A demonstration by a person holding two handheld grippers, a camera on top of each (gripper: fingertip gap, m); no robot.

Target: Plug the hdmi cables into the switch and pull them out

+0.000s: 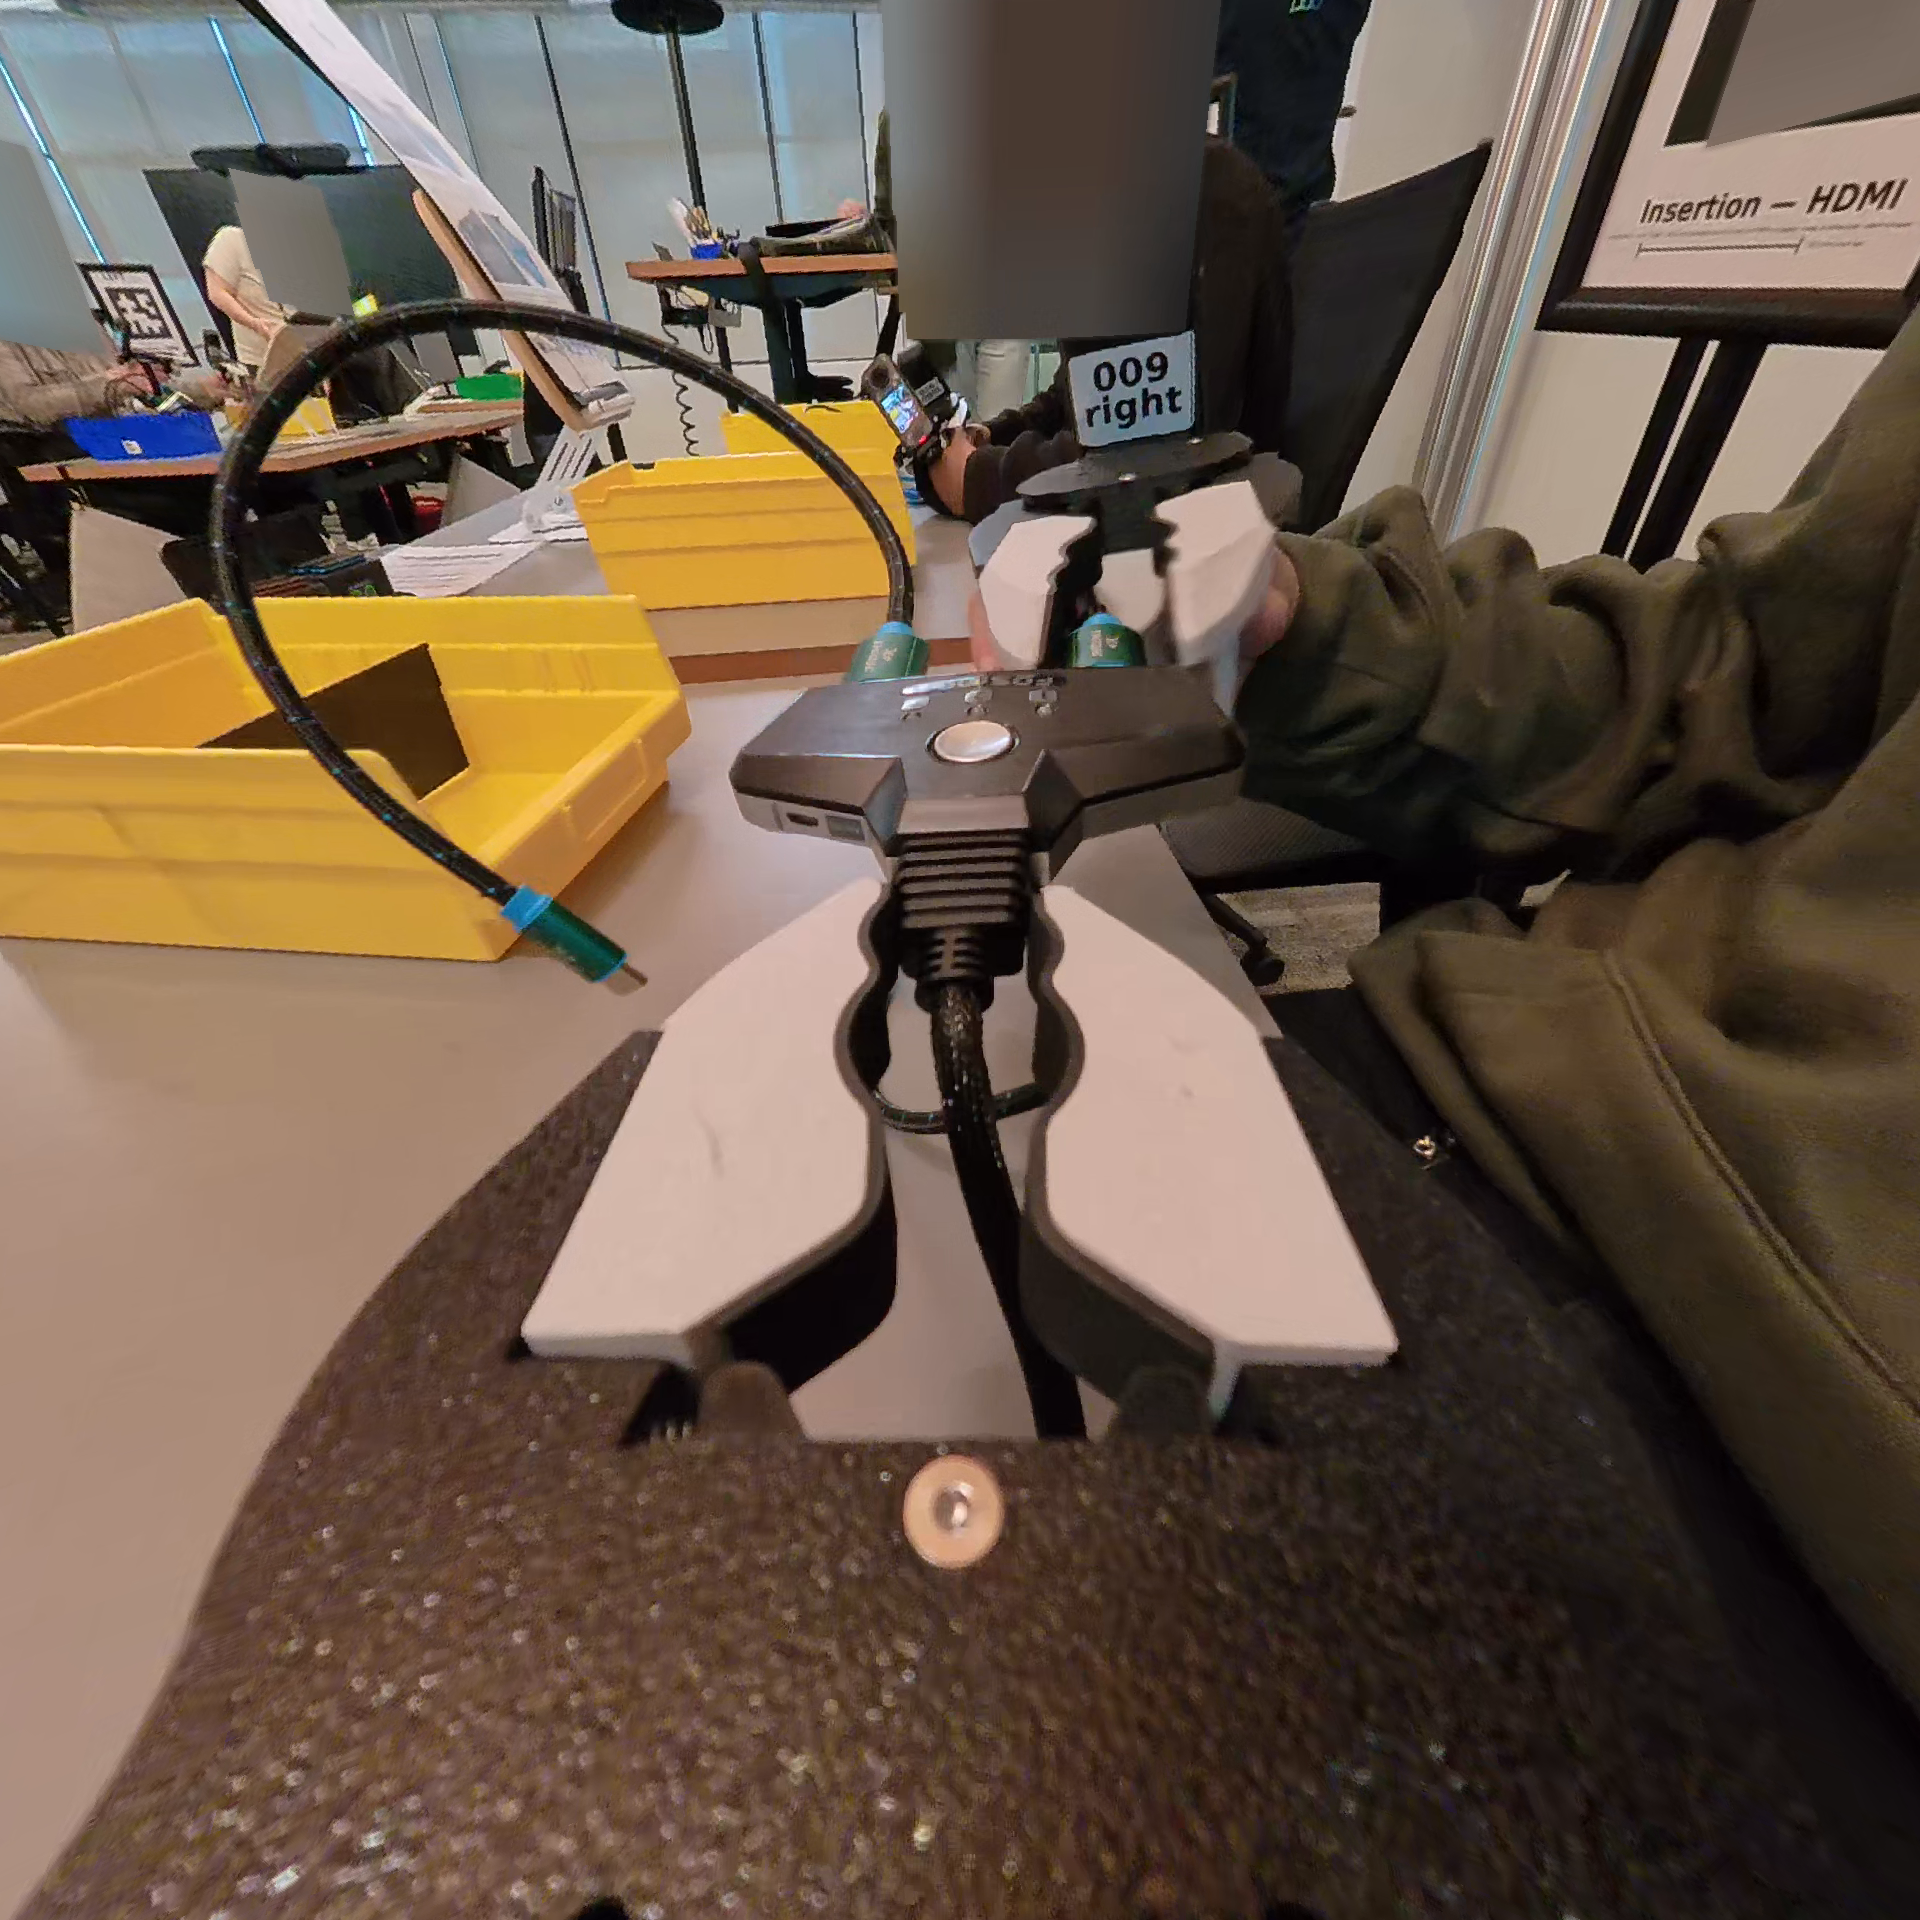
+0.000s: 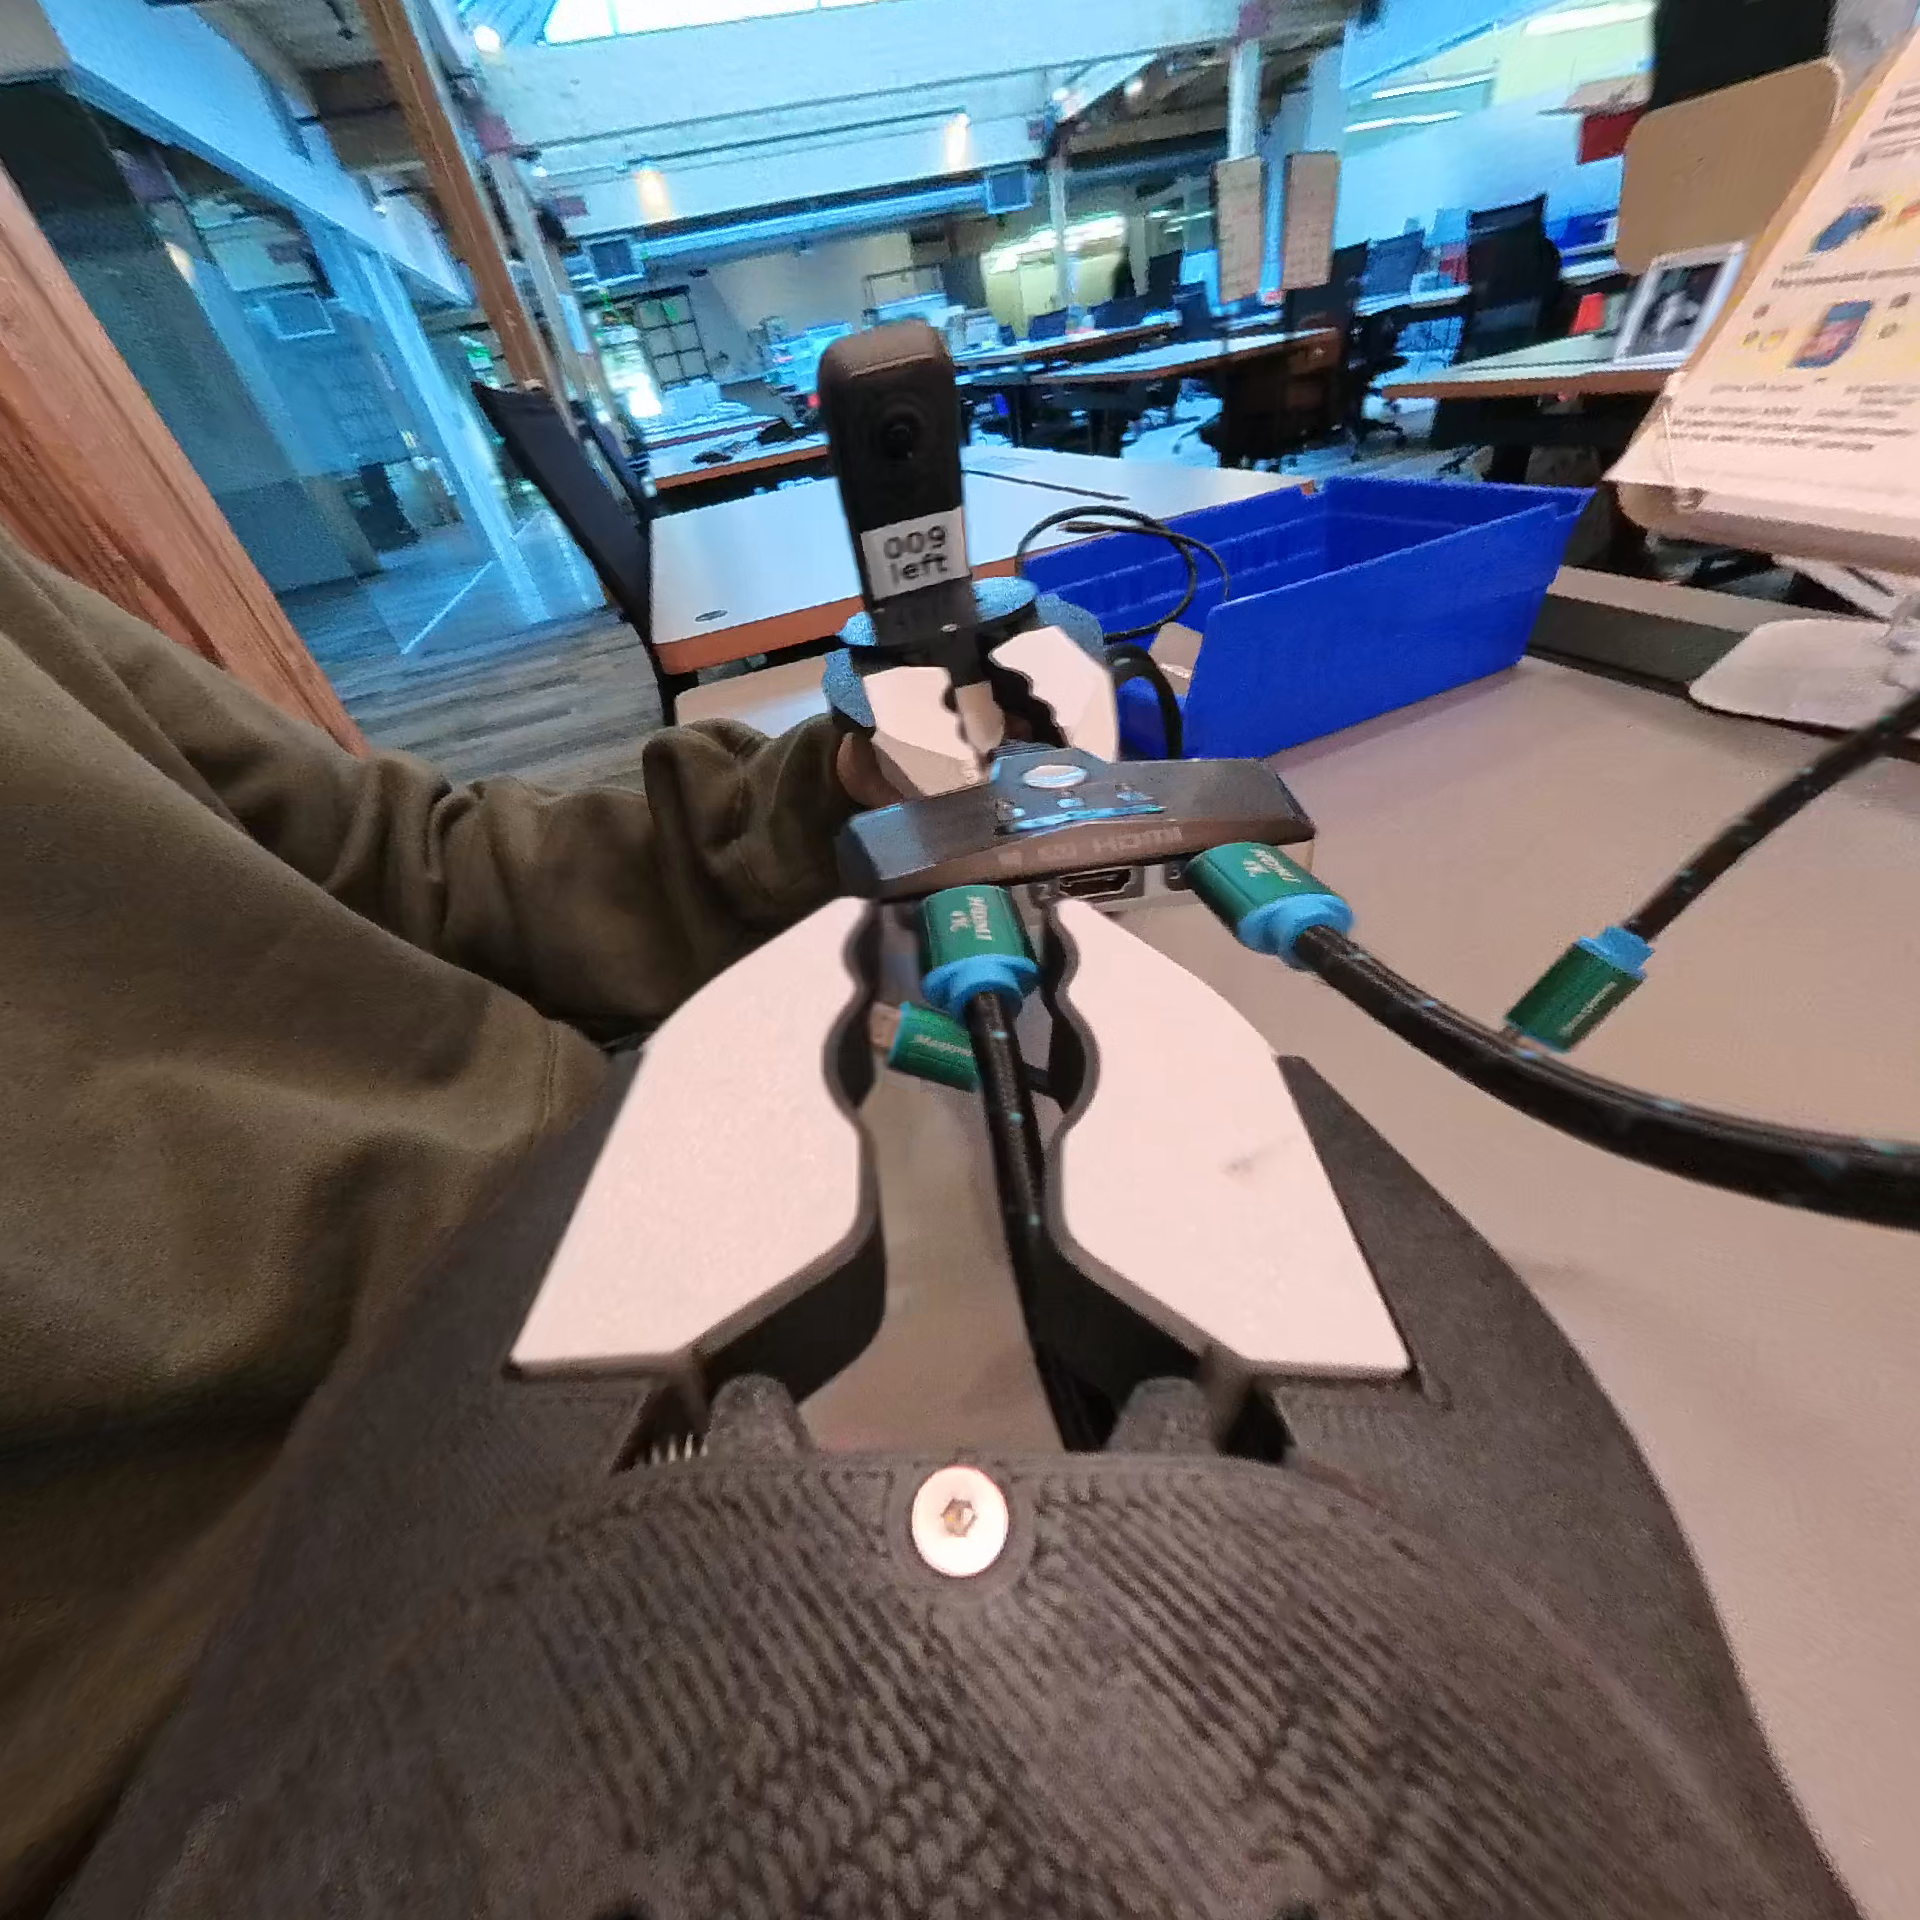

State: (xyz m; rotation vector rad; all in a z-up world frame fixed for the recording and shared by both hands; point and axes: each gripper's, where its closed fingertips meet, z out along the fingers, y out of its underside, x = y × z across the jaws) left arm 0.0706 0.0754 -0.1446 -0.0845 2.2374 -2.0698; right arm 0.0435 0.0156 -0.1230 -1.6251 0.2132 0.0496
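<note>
Left tool (image 1: pixel 961 914) clenched on the ribbed black strain relief (image 1: pixel 961 883) at the rear of the switch (image 1: pixel 987 743); the fingers (image 1: pixel 758 1101) pinch it from both sides, and its black braided cord (image 1: pixel 987 1164) runs back between them, the lower end hidden under the tool body. The switch is held level, near the surface's edge on the person's side; whether it touches the surface (image 1: pixel 260 1143) cannot be told.

Right tool (image 2: pixel 961 961) faces it from the port side, its fingers (image 2: pixel 727 1122) closed around the green plug (image 2: pixel 977 925) sitting at the leftmost port; how deep the plug sits is hard to make out, the contact being hidden. The middle port (image 2: pixel 1096 883) is open. A second green plug (image 2: pixel 1257 883) sits at the rightmost port, its braided cable (image 2: pixel 1558 1081) sweeping off the right edge of the frame. In the left wrist view that cable arches up and over and ends in a loose connector (image 1: pixel 571 935) hanging just above the surface beside a yellow bin (image 1: pixel 312 748). Another loose green connector (image 2: pixel 930 1044) peeks out under the right tool's fingers, partly hidden. A blue bin (image 2: pixel 1351 603) stands behind the switch toward the far edge. Olive sleeve (image 1: pixel 1558 727) covers the person's arm; the hands are mostly hidden.
</note>
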